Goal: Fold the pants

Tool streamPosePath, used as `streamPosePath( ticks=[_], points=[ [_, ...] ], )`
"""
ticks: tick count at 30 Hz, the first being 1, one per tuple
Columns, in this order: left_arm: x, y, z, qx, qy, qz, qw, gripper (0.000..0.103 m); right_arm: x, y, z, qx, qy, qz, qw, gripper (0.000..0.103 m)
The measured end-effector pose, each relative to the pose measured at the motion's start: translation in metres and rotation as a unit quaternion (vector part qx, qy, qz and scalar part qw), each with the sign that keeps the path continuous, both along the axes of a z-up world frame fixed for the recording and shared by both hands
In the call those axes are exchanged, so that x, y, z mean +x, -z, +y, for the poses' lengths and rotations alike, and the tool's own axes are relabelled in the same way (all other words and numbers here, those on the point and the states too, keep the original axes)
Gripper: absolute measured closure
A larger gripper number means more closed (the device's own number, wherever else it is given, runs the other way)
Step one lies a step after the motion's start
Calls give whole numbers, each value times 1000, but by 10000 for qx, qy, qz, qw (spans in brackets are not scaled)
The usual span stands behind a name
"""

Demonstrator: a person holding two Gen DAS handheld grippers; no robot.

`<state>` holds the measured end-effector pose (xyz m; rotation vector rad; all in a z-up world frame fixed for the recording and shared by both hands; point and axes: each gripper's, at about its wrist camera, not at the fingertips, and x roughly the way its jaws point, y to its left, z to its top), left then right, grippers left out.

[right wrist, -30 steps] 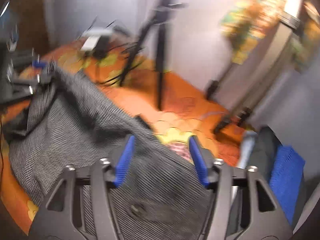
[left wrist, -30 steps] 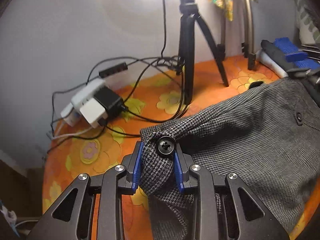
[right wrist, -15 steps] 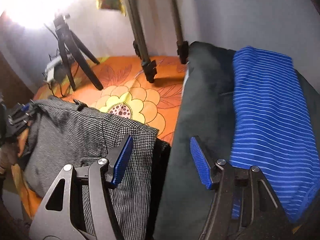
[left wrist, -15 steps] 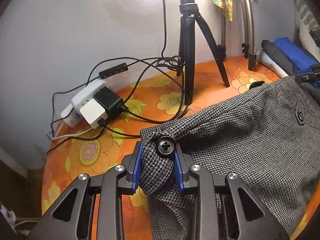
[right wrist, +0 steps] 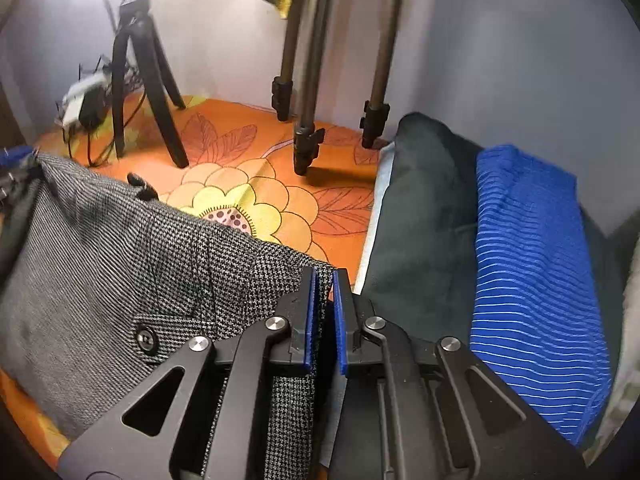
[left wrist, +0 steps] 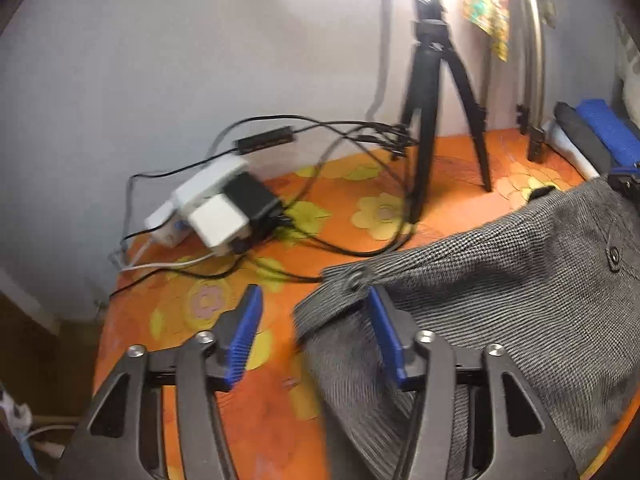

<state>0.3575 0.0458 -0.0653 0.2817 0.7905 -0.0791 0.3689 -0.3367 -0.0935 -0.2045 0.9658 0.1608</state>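
Pants (left wrist: 500,292): grey houndstooth weave, spread rumpled over the orange flowered cloth (left wrist: 248,432) that covers the bed, waistband end toward me. A dark button (right wrist: 145,337) sits on a pocket flap in my right view; a second fastener (left wrist: 355,280) shows at the waistband corner in my left view, blurred. One edge hangs off the near side of the bed.

My left gripper (left wrist: 316,340) has its jaws wide apart. The waistband corner lies just at the right pad (left wrist: 386,340), not pinched; the left pad stands over bare cloth. Half a second ago this gripper was clamped on that same corner, button between the pads. It has let go, and the corner has slumped.

My right gripper (right wrist: 325,316) has jaws nearly together, pinching the pants' edge at the side nearest the folded stack (right wrist: 532,280) of dark and blue-striped clothes. Half a second ago these jaws were wide, hovering over that edge and the dark garment.

Far side of the bed: black tripod (left wrist: 432,120), chargers and cables (left wrist: 224,212), metal stand legs (right wrist: 304,80).
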Motion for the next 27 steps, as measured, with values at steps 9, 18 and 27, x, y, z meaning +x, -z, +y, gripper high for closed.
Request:
streamPosePath(
  ticks=[9,18,27],
  points=[
    [-80,-35,45,-865,-163,-78,9961,47,-37,-34,-18,429,314,-262,9982,57],
    [-159,-4,19,-789,341,166,9962,47,-150,-42,12,1150,-393,18,9926,48],
    [-148,28,61,-1836,-425,717,9795,47,-204,-29,150,1258,-1853,286,9742,48]
  ],
)
